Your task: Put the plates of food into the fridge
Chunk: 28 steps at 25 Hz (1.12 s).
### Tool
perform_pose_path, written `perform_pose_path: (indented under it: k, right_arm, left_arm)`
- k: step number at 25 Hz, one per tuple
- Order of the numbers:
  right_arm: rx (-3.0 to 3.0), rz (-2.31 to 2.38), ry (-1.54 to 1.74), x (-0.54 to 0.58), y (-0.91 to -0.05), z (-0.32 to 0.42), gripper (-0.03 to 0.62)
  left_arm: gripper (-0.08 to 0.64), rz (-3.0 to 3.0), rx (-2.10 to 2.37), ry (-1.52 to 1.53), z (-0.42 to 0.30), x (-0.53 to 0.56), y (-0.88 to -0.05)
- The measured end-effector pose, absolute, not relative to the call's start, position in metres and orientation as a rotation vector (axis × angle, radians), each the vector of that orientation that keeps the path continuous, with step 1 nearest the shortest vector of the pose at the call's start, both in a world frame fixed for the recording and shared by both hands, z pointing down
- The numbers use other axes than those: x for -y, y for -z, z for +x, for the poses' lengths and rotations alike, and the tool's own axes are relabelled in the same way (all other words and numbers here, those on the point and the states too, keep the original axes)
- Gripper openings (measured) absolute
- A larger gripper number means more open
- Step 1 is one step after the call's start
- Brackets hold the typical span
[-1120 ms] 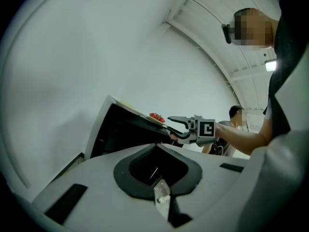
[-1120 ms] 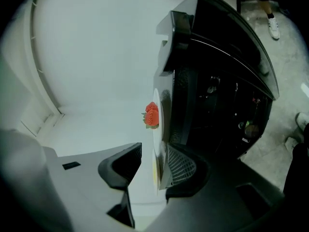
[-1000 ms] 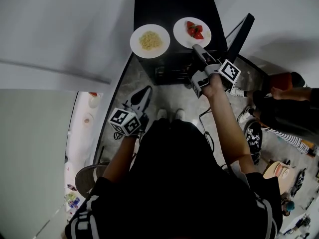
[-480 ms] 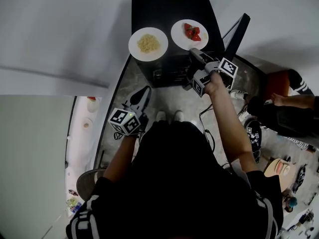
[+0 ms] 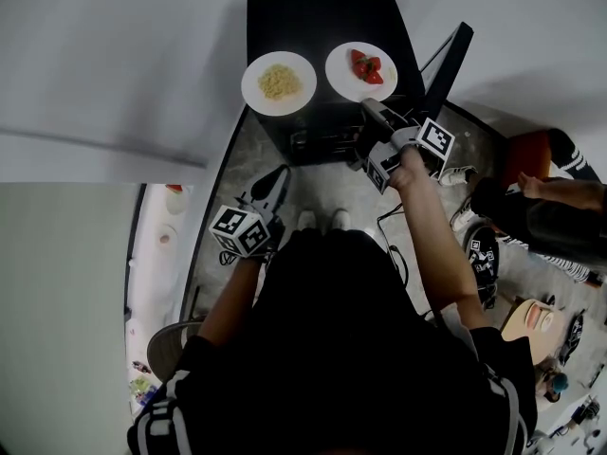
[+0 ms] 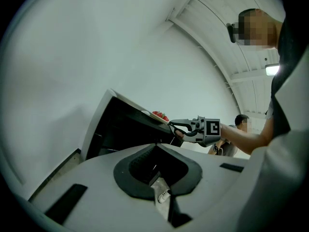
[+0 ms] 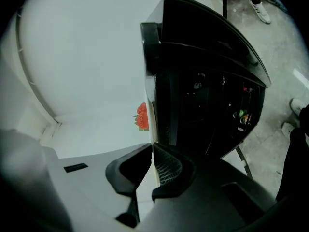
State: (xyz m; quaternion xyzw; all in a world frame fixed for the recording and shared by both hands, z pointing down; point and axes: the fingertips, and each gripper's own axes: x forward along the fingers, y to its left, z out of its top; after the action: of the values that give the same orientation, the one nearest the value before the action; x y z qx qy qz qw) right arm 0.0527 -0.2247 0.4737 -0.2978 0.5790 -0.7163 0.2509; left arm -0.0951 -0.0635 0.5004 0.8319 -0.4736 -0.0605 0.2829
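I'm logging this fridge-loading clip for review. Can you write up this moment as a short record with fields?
Support: black mini fridge, its door apparently swung open
On top, left: round white plate of pale yellow food
On top, right: round white plate of red strawberries
Right gripper: jaws have just been closing, now shut on the strawberry plate's near rim
Left gripper: shut, empty, held back from the fridge
Progress: neither plate inside yet
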Motion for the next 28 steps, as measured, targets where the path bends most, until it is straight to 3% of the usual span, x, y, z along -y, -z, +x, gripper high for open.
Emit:
perform_pose_path:
  k: [4,6,9,13,16,28]
  right_arm:
    - [-1.685,-0.765,1.847,0.226,-0.464,0.054,0.034]
    - [-1.695,-0.728,1.841,0.229,-0.462,0.051,0.094]
    - [-1.655,-0.687,1.855,0.232,-0.46,0.048,0.129]
    - [-1.605,-0.713,1.9,0.238,-0.469,0.048,0.129]
    - [-1.628,-0.735,1.908,0.237,-0.475,0.048,0.038]
    - [-1.726,-0.638,1.863,0.209,-0.478,0.056,0.031]
  left_arm:
    - [0.021,2.218,1.266,0.155,-0.094,0.062,-0.505]
    - [0.021,2.211,1.266,0.152,-0.093,0.061,-0.507]
    - [0.021,2.198,1.269,0.152,-0.093,0.058,-0.508]
    - [0.021,2.197,1.274,0.138,-0.093,0.054,-0.509]
    - [0.021,2.194,1.279,0.13,-0.093,0.052,-0.51]
    - [0.021,2.185,1.245,0.1,-0.081,0.05,-0.521]
